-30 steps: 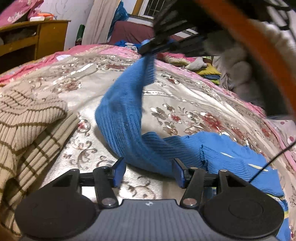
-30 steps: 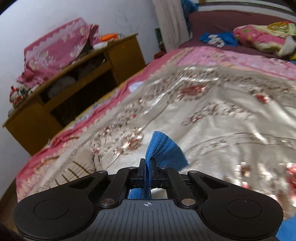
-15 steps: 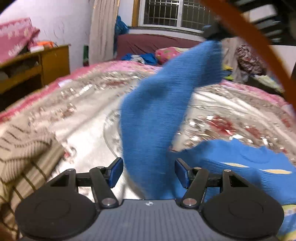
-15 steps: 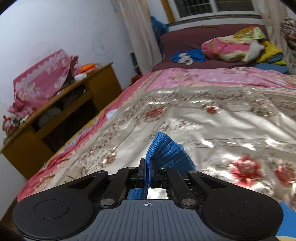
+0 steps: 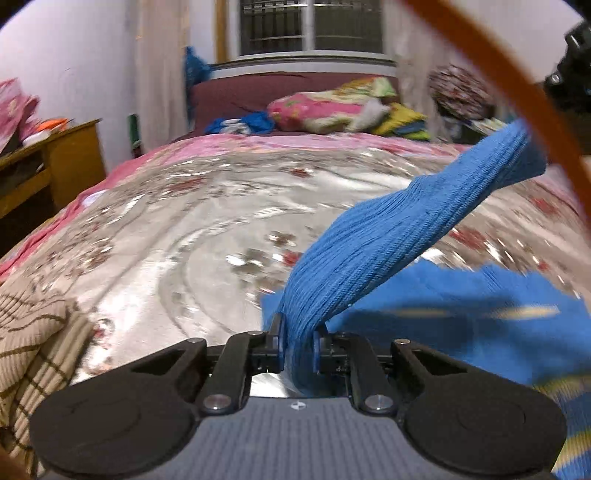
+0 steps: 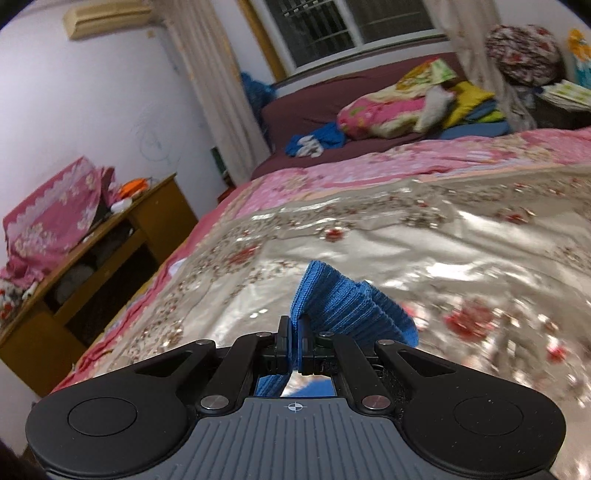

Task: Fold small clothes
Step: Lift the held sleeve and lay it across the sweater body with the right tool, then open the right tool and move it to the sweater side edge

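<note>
Bed [image 5: 184, 221] below, left claw [image 5: 297, 345] closing on blue sweater [image 5: 369, 251]; right claw [image 6: 294, 345] pinching its cuff; best keep the sleeve taut.

Both wrist cameras sit low and close over the bedspread [image 5: 207, 236], looking forward along their fingers. The 2 views share the barred window [image 6: 351, 26] and wooden cabinet [image 6: 110, 258].

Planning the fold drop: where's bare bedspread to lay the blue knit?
Free: the shiny floral bedspread between the beige striped sweater and the blue knit garment, up to the pink border. Crowded: both bottom corners and the pillow pile beyond.
</note>
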`<action>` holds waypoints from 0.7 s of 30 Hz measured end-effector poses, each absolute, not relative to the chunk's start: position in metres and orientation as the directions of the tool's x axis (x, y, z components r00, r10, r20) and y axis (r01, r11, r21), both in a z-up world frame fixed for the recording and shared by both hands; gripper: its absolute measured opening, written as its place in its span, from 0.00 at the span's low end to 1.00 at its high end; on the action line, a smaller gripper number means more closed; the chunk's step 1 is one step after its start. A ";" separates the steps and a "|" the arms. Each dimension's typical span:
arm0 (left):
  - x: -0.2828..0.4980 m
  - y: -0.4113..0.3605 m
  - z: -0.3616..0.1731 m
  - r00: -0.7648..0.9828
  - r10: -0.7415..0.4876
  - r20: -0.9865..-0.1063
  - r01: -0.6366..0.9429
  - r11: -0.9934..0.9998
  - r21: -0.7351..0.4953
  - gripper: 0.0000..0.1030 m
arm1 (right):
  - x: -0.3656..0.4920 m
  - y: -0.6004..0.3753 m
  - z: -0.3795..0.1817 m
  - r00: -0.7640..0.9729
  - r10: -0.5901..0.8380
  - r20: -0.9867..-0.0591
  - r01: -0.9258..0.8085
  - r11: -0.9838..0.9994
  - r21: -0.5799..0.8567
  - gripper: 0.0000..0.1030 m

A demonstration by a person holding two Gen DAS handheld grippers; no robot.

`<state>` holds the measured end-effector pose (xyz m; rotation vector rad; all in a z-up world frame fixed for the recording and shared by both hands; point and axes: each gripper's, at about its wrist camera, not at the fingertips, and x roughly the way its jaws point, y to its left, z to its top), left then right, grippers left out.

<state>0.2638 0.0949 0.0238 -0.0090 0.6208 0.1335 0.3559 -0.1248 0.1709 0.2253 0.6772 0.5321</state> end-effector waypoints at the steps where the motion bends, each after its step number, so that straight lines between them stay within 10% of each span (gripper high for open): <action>1: 0.261 0.090 0.021 0.803 0.110 -0.585 -0.108 0.993 0.038 0.20 | 0.349 -0.137 0.166 0.661 0.525 -0.536 -0.382 0.850 0.362 0.02; 21: 0.230 0.066 0.009 0.753 0.037 -0.657 0.037 0.994 0.099 0.21 | 0.297 -0.269 0.025 0.617 0.413 -0.670 0.042 0.833 0.552 0.31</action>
